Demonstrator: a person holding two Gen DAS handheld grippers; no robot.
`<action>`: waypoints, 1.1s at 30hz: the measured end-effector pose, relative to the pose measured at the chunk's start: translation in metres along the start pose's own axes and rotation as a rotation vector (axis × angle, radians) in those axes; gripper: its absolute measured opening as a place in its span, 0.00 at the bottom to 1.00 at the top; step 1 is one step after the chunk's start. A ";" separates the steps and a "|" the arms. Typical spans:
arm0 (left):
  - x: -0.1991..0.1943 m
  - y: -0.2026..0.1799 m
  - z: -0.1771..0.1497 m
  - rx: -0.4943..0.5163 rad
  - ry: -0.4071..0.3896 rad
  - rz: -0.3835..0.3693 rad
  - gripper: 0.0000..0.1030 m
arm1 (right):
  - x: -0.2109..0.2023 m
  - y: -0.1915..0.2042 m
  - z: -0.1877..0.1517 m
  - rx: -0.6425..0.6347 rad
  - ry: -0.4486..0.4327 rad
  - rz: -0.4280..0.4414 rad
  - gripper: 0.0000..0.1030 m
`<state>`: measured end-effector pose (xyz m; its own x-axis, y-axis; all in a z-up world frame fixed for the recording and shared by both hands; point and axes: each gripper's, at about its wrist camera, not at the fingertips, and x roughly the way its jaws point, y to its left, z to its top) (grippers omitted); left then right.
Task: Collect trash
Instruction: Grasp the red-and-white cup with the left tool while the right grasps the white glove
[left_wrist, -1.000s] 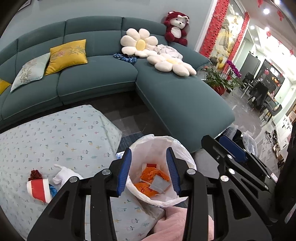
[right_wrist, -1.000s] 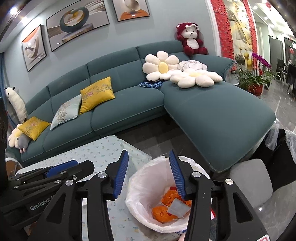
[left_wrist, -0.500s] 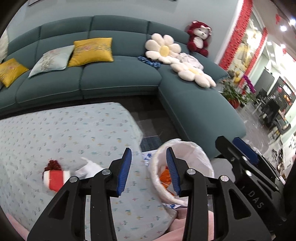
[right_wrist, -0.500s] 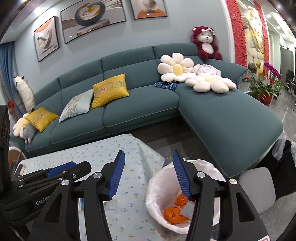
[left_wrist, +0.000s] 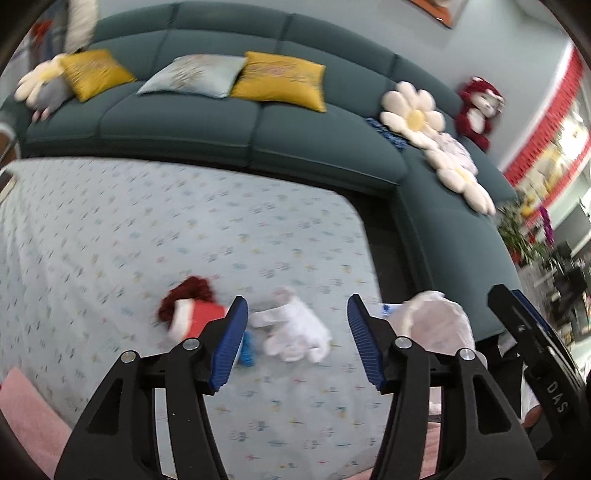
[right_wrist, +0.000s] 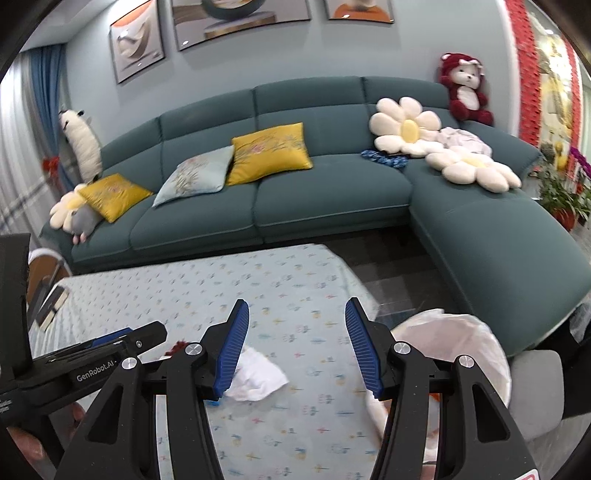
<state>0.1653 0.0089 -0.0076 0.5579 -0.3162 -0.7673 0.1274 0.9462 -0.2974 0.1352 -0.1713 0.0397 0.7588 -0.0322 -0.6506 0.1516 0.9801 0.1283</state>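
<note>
Left gripper (left_wrist: 295, 336): jaws apart, just been widening, nothing gripped. A crumpled white tissue (left_wrist: 295, 330) lies on the cloth-covered surface (left_wrist: 147, 229) framed between its fingers, untouched. Just left of the tissue, a red-and-white wrapper (left_wrist: 195, 314) with a dark red tuft. Right gripper (right_wrist: 293, 347): jaws apart, empty. White-lined trash bin (right_wrist: 469, 343) stands beside the surface's right edge.

Crumpled tissue (left_wrist: 295, 334) lies on the table (left_wrist: 147, 229), bin (right_wrist: 461, 354) at its right.

One crumpled tissue (left_wrist: 295, 334), one red wrapper (left_wrist: 192, 314), one bin (right_wrist: 461, 354)
</note>
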 end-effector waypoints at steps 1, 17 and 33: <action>0.001 0.008 -0.001 -0.011 0.002 0.009 0.57 | 0.004 0.006 -0.001 -0.009 0.006 0.004 0.52; 0.060 0.101 -0.029 -0.203 0.142 0.142 0.85 | 0.108 0.046 -0.044 -0.008 0.228 0.024 0.53; 0.134 0.108 -0.048 -0.253 0.291 0.192 0.83 | 0.199 0.046 -0.102 -0.020 0.446 -0.017 0.53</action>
<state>0.2145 0.0652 -0.1700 0.2930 -0.1766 -0.9396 -0.1819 0.9545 -0.2361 0.2285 -0.1122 -0.1598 0.4077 0.0349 -0.9124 0.1458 0.9840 0.1027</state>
